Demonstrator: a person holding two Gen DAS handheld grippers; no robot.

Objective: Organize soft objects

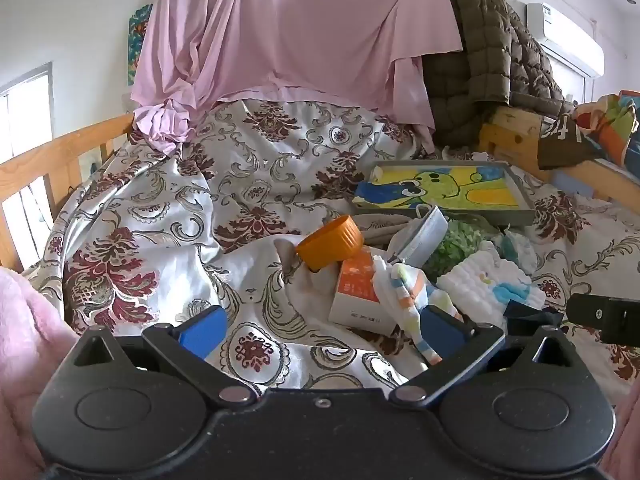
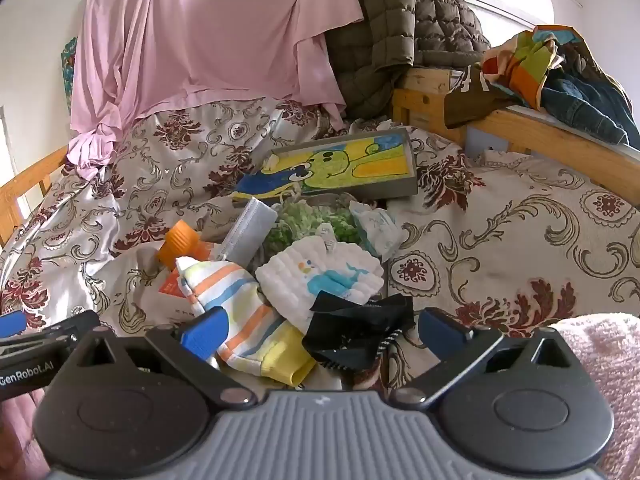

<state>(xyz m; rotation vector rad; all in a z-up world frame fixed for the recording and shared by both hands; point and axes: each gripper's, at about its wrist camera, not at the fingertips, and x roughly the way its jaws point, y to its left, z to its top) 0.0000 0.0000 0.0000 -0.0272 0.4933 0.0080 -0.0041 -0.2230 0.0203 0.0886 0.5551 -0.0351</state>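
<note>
Bedding with a maroon-and-grey floral print (image 1: 168, 216) covers a bed with wooden rails (image 1: 60, 156); a pink sheet (image 1: 280, 28) hangs at its head beside an olive quilted jacket (image 1: 480, 64), with a wall air conditioner (image 1: 568, 40) above. Piled mid-bed are a striped cloth (image 2: 236, 304), a white whale-print cloth (image 2: 324, 276), a black strap (image 2: 360, 328), an orange cap (image 1: 330, 242), an orange-and-white box (image 1: 358, 292) whose print is too small to read, and a framed cartoon drawing (image 1: 444, 192). The left gripper (image 1: 320, 330) hovers with jaws spread, empty, its right finger against the striped cloth. The right gripper (image 2: 320, 330), jaws likewise released, straddles the striped cloth and strap. "GenRobot.AI" reads on the left gripper's side.
</note>
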